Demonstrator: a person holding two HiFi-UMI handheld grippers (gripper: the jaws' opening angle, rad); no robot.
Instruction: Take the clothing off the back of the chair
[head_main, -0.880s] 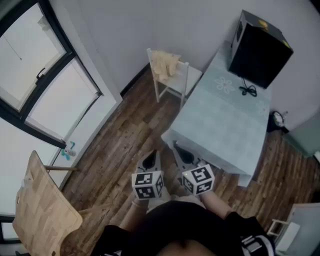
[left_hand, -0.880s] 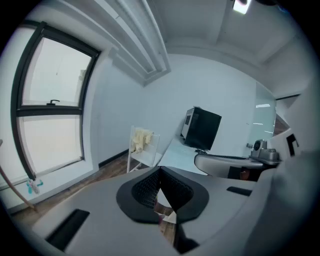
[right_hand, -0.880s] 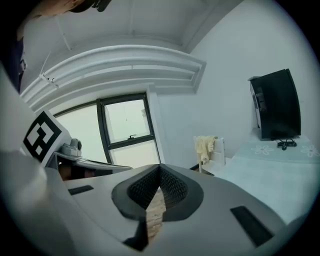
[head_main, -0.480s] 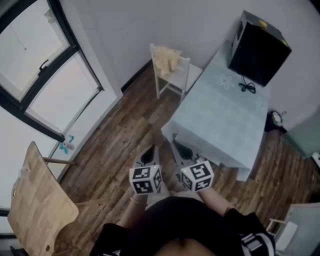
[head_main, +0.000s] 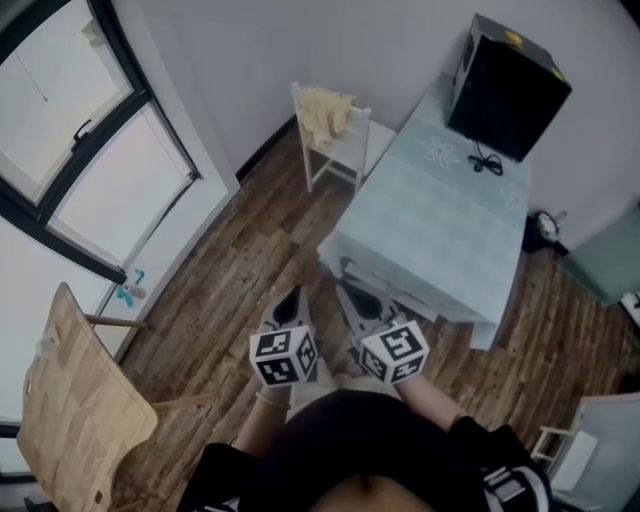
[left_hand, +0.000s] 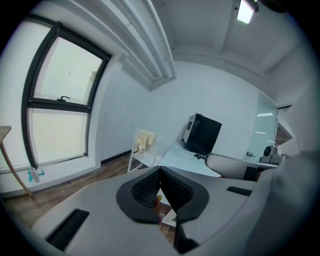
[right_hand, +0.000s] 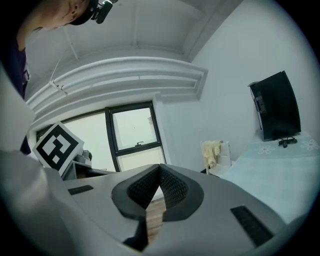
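Note:
A pale yellow piece of clothing (head_main: 322, 110) hangs over the back of a white chair (head_main: 350, 150) far across the room, by the wall. The same clothing (left_hand: 145, 140) shows small in the left gripper view and again as clothing (right_hand: 212, 151) in the right gripper view. My left gripper (head_main: 291, 301) and right gripper (head_main: 357, 301) are held close to the person's body, side by side, over the wood floor. Both are shut with nothing between their jaws. They are well short of the chair.
A table with a light blue cloth (head_main: 440, 230) stands right of the chair, with a black box-like appliance (head_main: 505, 90) on its far end. A folding wooden chair (head_main: 75, 420) is at the lower left. Large windows (head_main: 70, 170) line the left wall.
The view has shifted slightly, and the chair and table sit a little further left in the picture. Both grippers stay shut and close together.

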